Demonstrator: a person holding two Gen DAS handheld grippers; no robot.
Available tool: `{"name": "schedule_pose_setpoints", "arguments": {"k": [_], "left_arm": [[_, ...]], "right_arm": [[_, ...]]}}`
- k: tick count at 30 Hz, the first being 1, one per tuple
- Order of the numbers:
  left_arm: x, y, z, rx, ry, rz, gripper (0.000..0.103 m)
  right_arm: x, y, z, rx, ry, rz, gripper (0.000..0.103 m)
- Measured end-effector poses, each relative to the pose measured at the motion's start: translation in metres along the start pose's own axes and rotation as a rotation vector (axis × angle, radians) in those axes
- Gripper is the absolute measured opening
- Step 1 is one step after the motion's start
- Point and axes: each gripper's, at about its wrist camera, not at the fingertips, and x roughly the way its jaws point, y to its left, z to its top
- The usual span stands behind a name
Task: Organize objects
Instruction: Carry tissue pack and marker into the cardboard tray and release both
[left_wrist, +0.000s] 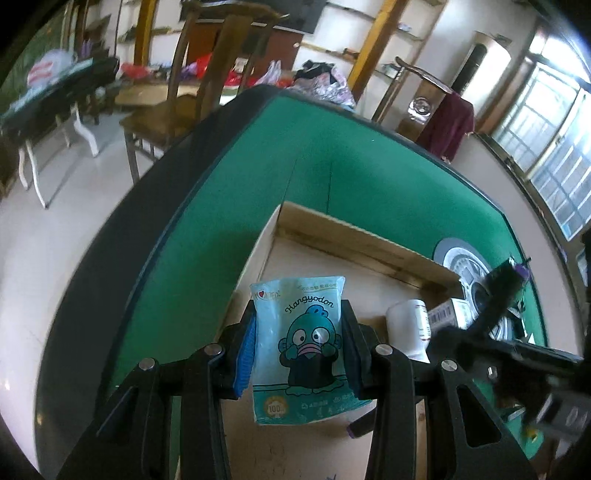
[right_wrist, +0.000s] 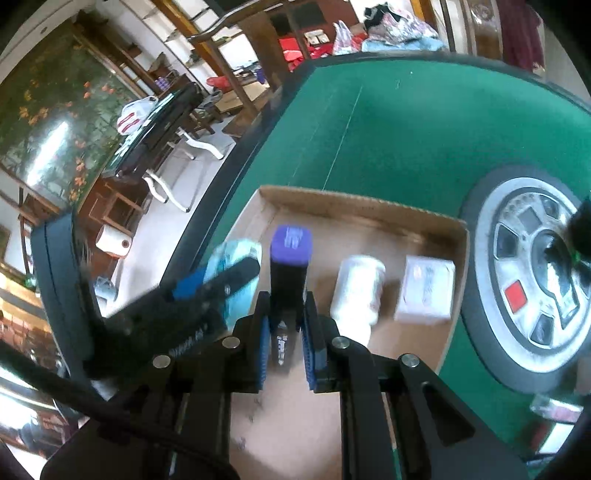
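In the left wrist view, the left gripper (left_wrist: 299, 343) is clamped on a light blue tissue pack (left_wrist: 301, 343) printed with a cartoon fish. The pack stands upright between the pads, its long axis running from near to far, over the near left part of an open cardboard box (left_wrist: 354, 236) on a green table (left_wrist: 229, 206). To the right in the box lie a white bottle (left_wrist: 408, 328) and a small white carton (left_wrist: 448, 314).

In the right wrist view, the right gripper (right_wrist: 284, 332) grips a black tube with a purple cap (right_wrist: 290, 266). Its long axis follows the fingers, cap pointing far, above the box floor. The bottle lies just right of it, the carton further right, and the left gripper with its pack is to the left.
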Motion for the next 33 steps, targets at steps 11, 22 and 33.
{"name": "schedule_pose_setpoints", "arguments": {"k": [11,22,33], "left_arm": [[0.009,-0.003,-0.006,0.023,0.001,0.034,0.038],[-0.005,-0.014,-0.008,0.047,-0.028,0.094,0.054],[-0.058,-0.066,-0.038,0.165,-0.118,0.146,0.055]], "right_arm": [[0.046,-0.018,0.014,0.070,0.076,-0.012,0.013],[0.005,-0.017,0.003,0.040,0.004,-0.046,0.021],[-0.080,-0.038,-0.060,-0.022,-0.125,-0.100,0.036]]}}
